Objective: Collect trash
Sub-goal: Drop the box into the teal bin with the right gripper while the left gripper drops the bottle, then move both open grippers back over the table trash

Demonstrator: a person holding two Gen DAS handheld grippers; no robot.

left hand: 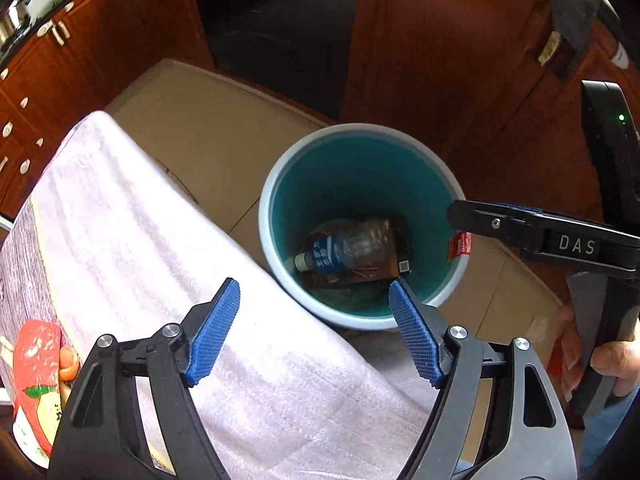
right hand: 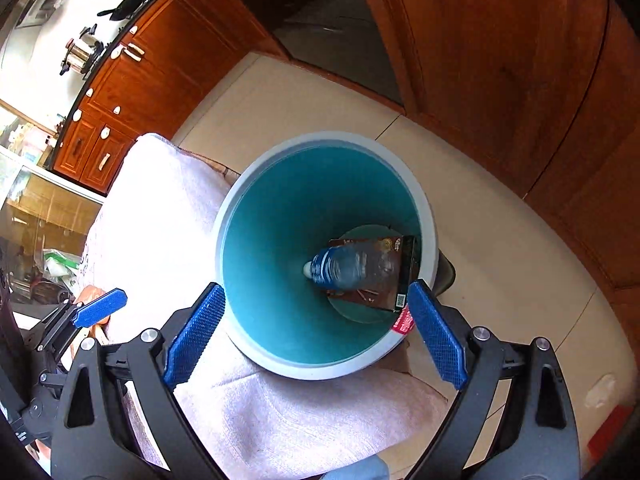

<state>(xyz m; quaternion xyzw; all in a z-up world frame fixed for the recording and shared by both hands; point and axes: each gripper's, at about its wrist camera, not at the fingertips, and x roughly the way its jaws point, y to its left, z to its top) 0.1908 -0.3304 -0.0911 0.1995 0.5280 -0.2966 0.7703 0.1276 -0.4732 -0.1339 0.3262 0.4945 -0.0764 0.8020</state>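
A teal bin with a pale rim (left hand: 276, 184) (right hand: 240, 184) stands on the floor beside the cloth-covered table. At its bottom lie a plastic bottle with a blue label (left hand: 332, 254) (right hand: 340, 266) and a dark brown carton (left hand: 394, 240) (right hand: 384, 292). A small red wrapper (left hand: 460, 246) (right hand: 404, 322) shows at the bin's rim; whether it rests there I cannot tell. My left gripper (left hand: 313, 286) hangs open and empty over the bin's near edge. My right gripper (right hand: 317, 286) is open and empty above the bin, and its finger (left hand: 520, 232) reaches in from the right.
A pinkish-white cloth (left hand: 160, 240) (right hand: 168, 208) covers the table, with a red package (left hand: 36, 360) at its left end. Wooden cabinets (right hand: 132, 92) and a wooden door (right hand: 500, 60) ring the tiled floor (right hand: 500, 240). A person's hand (left hand: 612, 360) holds the right tool.
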